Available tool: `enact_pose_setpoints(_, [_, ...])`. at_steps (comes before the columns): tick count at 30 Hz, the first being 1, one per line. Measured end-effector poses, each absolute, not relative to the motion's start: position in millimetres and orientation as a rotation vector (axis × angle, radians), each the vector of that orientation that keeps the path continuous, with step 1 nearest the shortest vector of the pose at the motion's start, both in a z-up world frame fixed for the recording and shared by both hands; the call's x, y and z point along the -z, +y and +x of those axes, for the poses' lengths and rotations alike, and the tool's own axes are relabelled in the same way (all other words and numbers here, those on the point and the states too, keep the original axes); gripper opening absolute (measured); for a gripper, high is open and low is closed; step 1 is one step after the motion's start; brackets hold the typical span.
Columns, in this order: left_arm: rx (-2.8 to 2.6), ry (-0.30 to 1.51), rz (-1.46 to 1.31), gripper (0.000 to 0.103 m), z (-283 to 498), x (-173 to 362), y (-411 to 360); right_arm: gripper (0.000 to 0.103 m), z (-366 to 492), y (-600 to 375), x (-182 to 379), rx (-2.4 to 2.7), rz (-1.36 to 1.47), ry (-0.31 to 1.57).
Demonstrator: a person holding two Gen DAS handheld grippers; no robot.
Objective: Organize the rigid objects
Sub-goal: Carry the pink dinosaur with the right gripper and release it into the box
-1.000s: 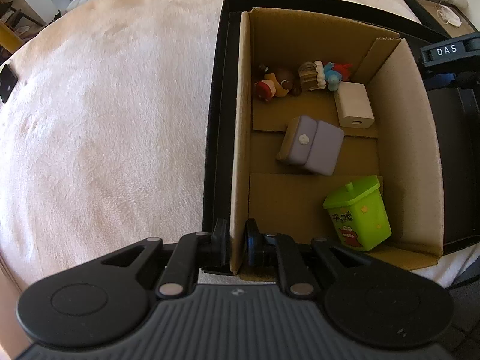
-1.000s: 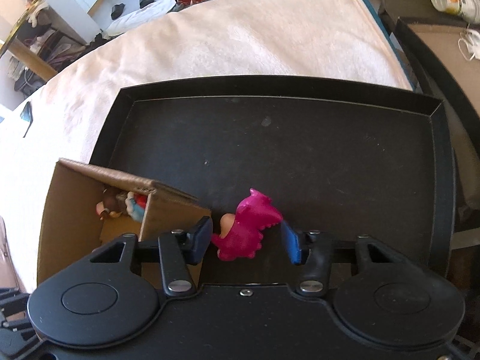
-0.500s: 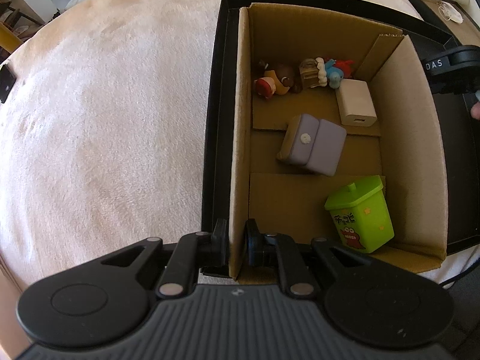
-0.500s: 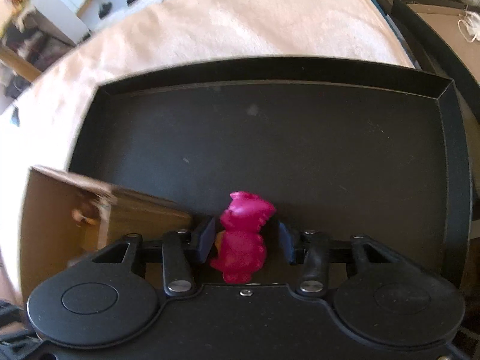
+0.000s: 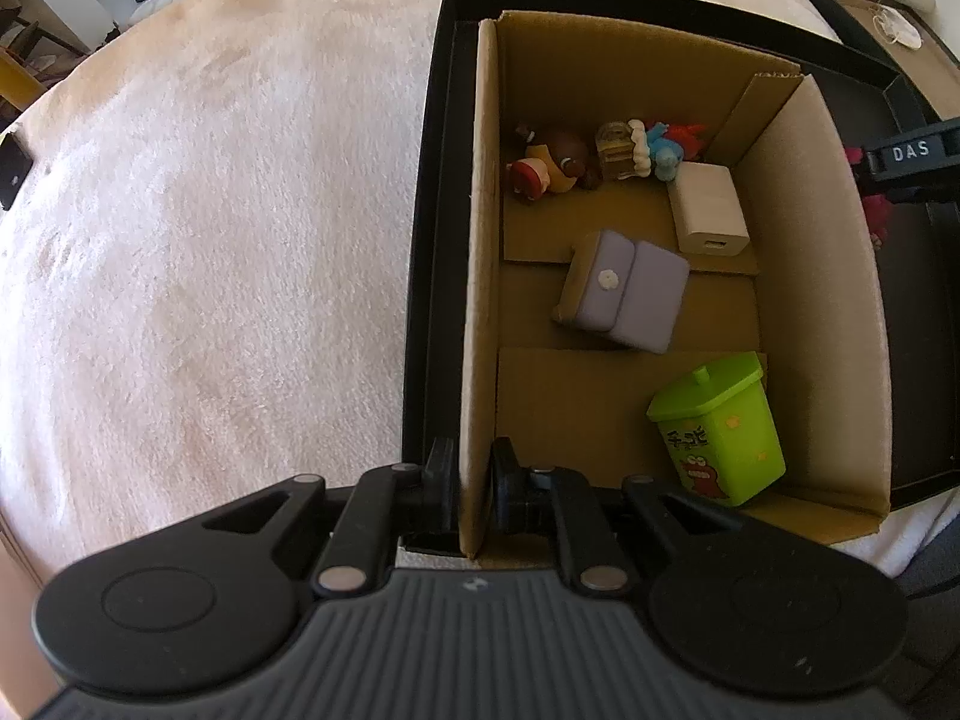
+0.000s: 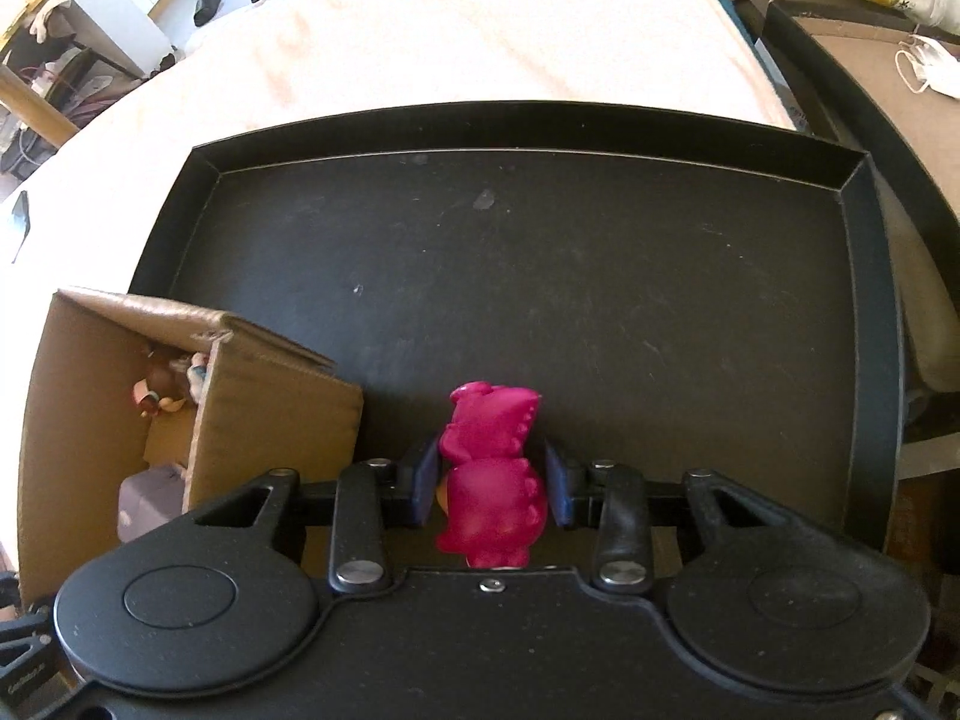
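Right wrist view: magenta dinosaur toy (image 6: 489, 480) upright between the blue pads (image 6: 558, 489) of the right gripper (image 6: 489, 489), jaws narrowed close to its flanks. Left pad against or nearly against the toy; thin gap possible on the right, so a firm hold cannot be confirmed. Glossy moulded plastic, rounded body, blocky head, ridge of small spikes down one side. Beneath it, matte black tray (image 6: 864, 312) with low upright walls and a scuffed, dusty floor. Just left of the toy, outer wall of the cardboard box (image 6: 276, 414), plain brown corrugated board, standing in the tray's near left corner.

Left wrist view: left gripper (image 5: 471, 483) clamped on the box's near left wall, one finger outside, one inside, jaws narrow with only the board's thickness between. Inside the box (image 5: 822, 276), flaps lying flat as a floor. At the near right, lime green bin-shaped toy (image 5: 717, 429) with lid and cartoon print. At the middle, lavender case (image 5: 624, 297), smooth, rounded corners, small white button. Further back on the right, white cube charger (image 5: 708, 207), and along the far wall a cluster of small figurines (image 5: 600, 159), brown, red, blue. Around the tray, cream plush cloth (image 5: 210, 240), soft nap.
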State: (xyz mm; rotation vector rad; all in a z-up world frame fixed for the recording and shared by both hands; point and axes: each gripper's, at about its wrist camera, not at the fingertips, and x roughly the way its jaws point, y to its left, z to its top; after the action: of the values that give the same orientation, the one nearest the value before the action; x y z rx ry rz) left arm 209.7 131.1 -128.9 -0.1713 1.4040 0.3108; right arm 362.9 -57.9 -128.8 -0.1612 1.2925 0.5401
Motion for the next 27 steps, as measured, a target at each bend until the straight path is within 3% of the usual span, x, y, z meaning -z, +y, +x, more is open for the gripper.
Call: enact_pose_setpoints(27, [-0.271, 1.348, -0.225, 0.012, 192, 108, 139, 0.036, 318, -38, 42, -0.58, -0.213, 1.163])
